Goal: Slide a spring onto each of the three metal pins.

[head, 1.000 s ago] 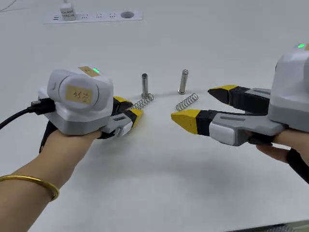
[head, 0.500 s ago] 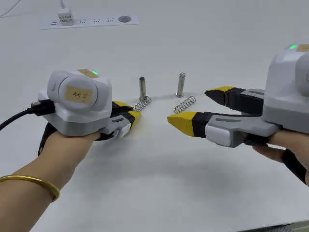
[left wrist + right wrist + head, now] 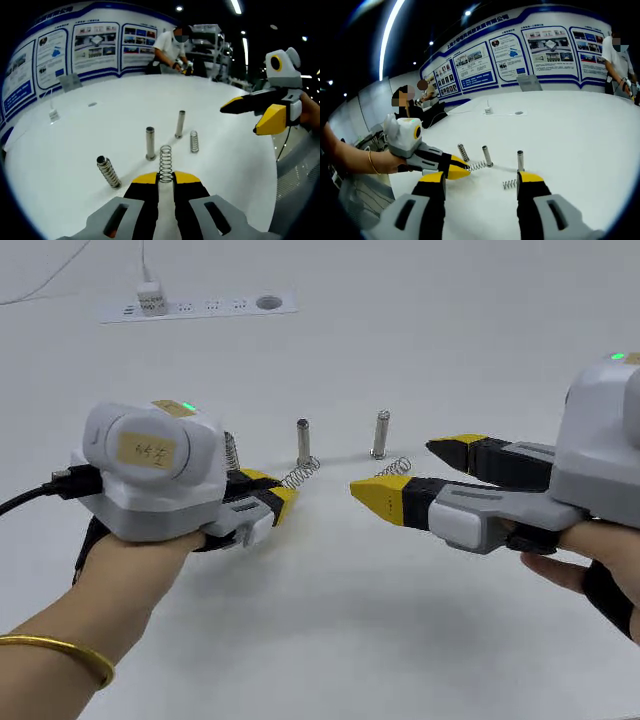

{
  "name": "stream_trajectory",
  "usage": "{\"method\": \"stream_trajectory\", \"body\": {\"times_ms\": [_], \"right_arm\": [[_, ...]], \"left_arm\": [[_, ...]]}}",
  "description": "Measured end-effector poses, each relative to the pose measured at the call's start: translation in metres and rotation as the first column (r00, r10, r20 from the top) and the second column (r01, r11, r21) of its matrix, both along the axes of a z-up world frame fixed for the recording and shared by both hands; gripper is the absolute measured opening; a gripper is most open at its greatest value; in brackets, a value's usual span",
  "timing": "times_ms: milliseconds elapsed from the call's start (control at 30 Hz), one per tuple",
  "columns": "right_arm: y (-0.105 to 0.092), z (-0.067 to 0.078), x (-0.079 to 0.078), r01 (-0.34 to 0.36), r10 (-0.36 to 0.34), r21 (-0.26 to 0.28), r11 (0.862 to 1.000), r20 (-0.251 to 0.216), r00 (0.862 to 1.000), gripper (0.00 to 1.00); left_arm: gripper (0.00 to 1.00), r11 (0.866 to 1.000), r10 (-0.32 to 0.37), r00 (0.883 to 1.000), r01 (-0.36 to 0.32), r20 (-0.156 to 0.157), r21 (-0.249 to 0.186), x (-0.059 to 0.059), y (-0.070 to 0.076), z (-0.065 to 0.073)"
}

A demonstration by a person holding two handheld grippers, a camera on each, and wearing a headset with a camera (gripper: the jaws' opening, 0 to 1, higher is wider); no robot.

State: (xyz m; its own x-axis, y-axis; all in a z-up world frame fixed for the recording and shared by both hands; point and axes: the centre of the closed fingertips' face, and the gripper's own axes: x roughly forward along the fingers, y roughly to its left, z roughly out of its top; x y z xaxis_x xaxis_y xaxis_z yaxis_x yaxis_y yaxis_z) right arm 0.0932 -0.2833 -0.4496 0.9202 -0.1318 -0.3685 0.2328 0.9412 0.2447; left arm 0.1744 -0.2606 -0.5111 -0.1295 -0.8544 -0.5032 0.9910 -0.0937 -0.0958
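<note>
Counting springs, three: held spring [image 3: 165, 159], pinched by its near end in the left tongs [image 3: 165, 176], clamped onto the wire, coil aimed at 12 o'clock; loose spring [image 3: 194, 141] lying on the tabletop [image 3: 75, 135] at 1 o'clock; fitted spring [image 3: 108, 171] already over its pin at 9 o'clock. Pins, three: near bare pin [image 3: 150, 143] at 11 o'clock, far bare pin [image 3: 180, 124] beyond, third under the fitted spring. Right tongs [image 3: 482, 176] spread wide, holding nothing. Handling, as judged: light, bendy, apt to flick away; best taken at an end coil, bore left clear.
</note>
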Motion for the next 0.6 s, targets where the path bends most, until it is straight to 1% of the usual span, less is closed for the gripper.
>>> {"method": "stream_trajectory", "body": {"times_ms": [33,67,200,233,267,300,367,400,533,567,600], "right_arm": [[0.000,0.001,0.001,0.001,-0.001,0.001,1.000,0.006,1.000,0.58],[0.000,0.004,0.002,0.003,-0.003,0.005,1.000,0.020,1.000,0.58],[0.001,0.011,0.007,0.007,-0.011,0.054,0.999,0.066,0.998,0.58],[0.001,0.014,0.009,0.006,-0.011,0.056,0.998,0.077,0.997,0.58],[0.001,0.016,0.010,0.007,-0.012,0.059,0.998,0.085,0.996,0.57],[0.001,0.019,0.013,0.007,-0.013,0.066,0.998,0.095,0.995,0.57],[0.001,0.023,0.016,0.011,-0.021,0.088,0.996,0.113,0.993,0.55],[0.002,0.026,0.018,0.003,-0.016,0.100,0.995,0.130,0.991,0.54],[0.002,0.029,0.022,0.009,-0.030,0.139,0.990,0.147,0.989,0.50],[0.001,0.031,0.023,0.013,-0.038,0.156,0.988,0.155,0.987,0.49],[0.001,0.032,0.024,0.014,-0.041,0.162,0.987,0.164,0.986,0.48]], "left_arm": [[0.10,1.000,0.004,1.000,-0.004,-0.015,-0.008,-0.001,0.001,0.003],[0.10,1.000,0.002,0.999,-0.003,-0.034,-0.025,-0.003,0.001,0.008],[0.10,0.998,0.005,0.998,-0.008,-0.063,-0.057,-0.007,0.004,0.021],[0.10,0.997,0.013,0.997,-0.019,-0.082,-0.073,-0.009,0.005,0.025],[0.10,0.996,0.015,0.996,-0.023,-0.092,-0.083,-0.010,0.005,0.028],[0.10,0.994,0.019,0.994,-0.030,-0.110,-0.102,-0.012,0.006,0.033],[0.10,0.992,0.017,0.991,-0.033,-0.136,-0.121,-0.016,0.007,0.038],[0.10,0.991,0.014,0.989,-0.034,-0.144,-0.133,-0.018,0.008,0.041],[0.10,0.987,0.002,0.988,-0.027,-0.154,-0.158,-0.025,0.011,0.050],[0.10,0.985,-0.007,0.987,-0.021,-0.163,-0.169,-0.028,0.012,0.053],[0.10,0.984,-0.012,0.986,-0.019,-0.166,-0.179,-0.029,0.012,0.056]]}}
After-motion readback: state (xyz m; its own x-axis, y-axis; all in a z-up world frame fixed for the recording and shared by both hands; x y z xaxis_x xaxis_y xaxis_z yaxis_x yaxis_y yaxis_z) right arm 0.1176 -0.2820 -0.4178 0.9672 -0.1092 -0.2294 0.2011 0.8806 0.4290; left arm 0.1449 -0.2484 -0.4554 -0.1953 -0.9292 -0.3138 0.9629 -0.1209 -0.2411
